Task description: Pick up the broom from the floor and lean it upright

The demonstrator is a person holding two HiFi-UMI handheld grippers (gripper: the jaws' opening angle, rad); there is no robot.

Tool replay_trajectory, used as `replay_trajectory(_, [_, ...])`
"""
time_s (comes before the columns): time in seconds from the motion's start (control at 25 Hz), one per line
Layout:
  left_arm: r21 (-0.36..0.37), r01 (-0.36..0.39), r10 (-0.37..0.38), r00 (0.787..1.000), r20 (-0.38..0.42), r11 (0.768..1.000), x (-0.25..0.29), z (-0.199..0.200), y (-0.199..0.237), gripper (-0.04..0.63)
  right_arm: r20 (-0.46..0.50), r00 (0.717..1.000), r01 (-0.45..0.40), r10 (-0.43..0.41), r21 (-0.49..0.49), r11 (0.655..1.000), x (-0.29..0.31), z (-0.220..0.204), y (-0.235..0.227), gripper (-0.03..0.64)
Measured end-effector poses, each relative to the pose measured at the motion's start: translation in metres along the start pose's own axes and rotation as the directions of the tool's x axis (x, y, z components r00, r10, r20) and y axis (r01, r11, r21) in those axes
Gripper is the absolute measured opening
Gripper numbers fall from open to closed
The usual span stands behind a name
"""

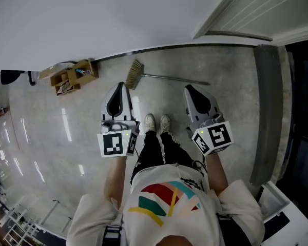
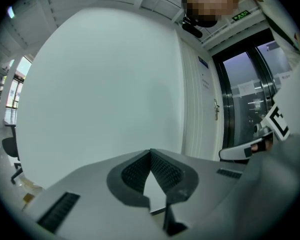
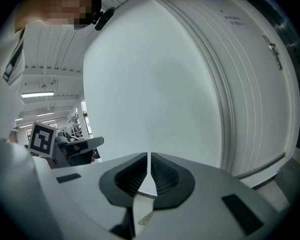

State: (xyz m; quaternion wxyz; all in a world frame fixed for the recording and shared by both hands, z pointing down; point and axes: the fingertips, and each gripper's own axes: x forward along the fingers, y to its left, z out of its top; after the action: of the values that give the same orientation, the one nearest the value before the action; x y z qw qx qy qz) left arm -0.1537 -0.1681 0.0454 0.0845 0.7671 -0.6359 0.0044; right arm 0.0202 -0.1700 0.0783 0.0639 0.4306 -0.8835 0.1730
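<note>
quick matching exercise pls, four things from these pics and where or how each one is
1 broom
2 cardboard box
3 white shoes
4 left gripper

a jaws shut, empty
b flat on the floor, along the wall
c left of the broom in the head view, by the wall
d on the person's feet

Pairs: 1-b, 2-c, 3-d, 4-a

Bare floor (image 1: 51, 137) at left and centre gives free passage to the broom (image 1: 138, 75) at top centre. Cardboard boxes (image 1: 72, 77) at upper left and the wall (image 1: 92, 19) behind hem it in.
</note>
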Motion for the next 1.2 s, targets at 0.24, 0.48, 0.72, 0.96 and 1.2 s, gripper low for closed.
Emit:
replay_trajectory(0.24, [0.065, -0.082, 0.08, 0.996, 0.024, 0.995, 0.05, -0.058, 0.019, 0.046, -0.028, 0.999, -0.016, 0.016, -0.016, 1.0, 0.049, -0.045, -0.023, 0.012])
replay_trajectory(0.48, [0.051, -0.069, 0.068, 0.998, 0.019, 0.996, 0.103, -0.179, 0.047, 0.046, -0.029, 0.999, 0.026, -0.027, -0.028, 0.999, 0.102, -0.136, -0.074, 0.012])
replay_trajectory(0.72, [0.068, -0.052, 0.049, 0.998, 0.032, 0.996, 0.156, -0.344, 0.066, 0.046, 0.05, 0.998, 0.035, -0.033, -0.05, 0.998, 0.163, -0.26, -0.134, 0.012])
replay_trajectory(0.96, [0.087, -0.022, 0.02, 1.0, 0.022, 0.996, 0.21, -0.543, 0.125, 0.046, 0.09, 0.996, 0.031, -0.025, -0.068, 0.997, 0.272, -0.449, -0.195, 0.012])
replay_trajectory(1.2, [0.088, 0.08, -0.078, 0.997, -0.024, 0.993, 0.262, -0.659, 0.129, 0.046, 0.053, 0.998, 0.027, -0.017, -0.185, 0.982, 0.33, -0.551, -0.249, 0.012])
